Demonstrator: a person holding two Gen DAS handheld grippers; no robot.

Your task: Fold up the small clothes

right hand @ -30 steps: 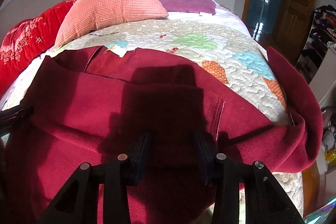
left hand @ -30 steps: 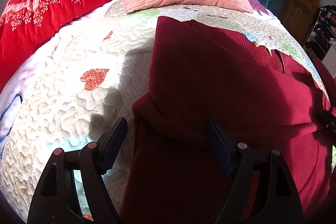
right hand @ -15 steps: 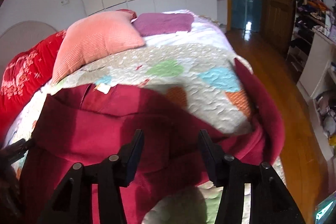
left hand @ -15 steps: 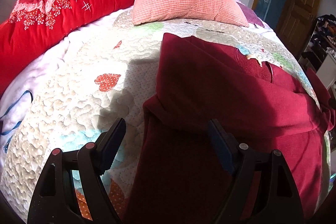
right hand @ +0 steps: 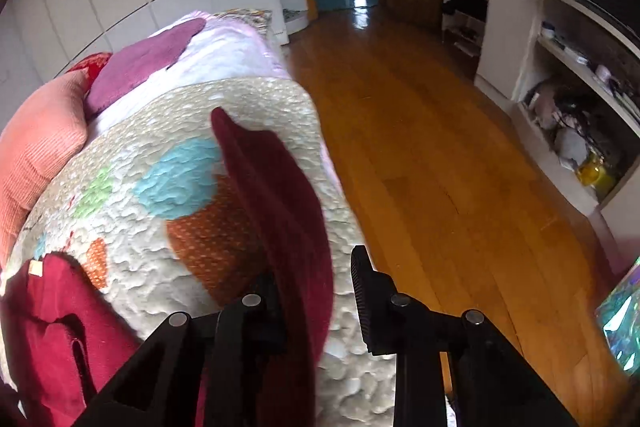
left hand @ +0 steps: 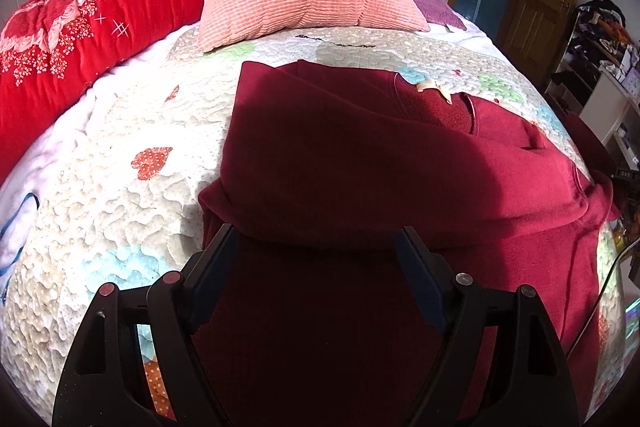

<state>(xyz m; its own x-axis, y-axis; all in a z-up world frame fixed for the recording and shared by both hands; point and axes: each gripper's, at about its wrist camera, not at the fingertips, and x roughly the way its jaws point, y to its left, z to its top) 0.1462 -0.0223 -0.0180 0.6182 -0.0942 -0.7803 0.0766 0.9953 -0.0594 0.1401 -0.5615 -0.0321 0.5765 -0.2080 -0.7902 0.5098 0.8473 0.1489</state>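
A: What could go wrong from here?

B: The sleeve (right hand: 276, 211) hangs over the bed's edge, from 11 o'clock down to 6 in the right wrist view. The right gripper (right hand: 316, 303) has just been closing with the sleeve between its jaws, but a gap shows beside the right pad; I think nothing is pinched yet. Lift now and the sleeve may slip to the wooden floor (right hand: 440, 167).

A: And the left gripper (left hand: 316, 259)?

B: Open wide, holding nothing, poised over the dark red sweater (left hand: 360, 163).

A: How does the sweater look?

B: Fleecy, half folded on the quilt (left hand: 120, 195), one flap lying across it, label at 1 o'clock.
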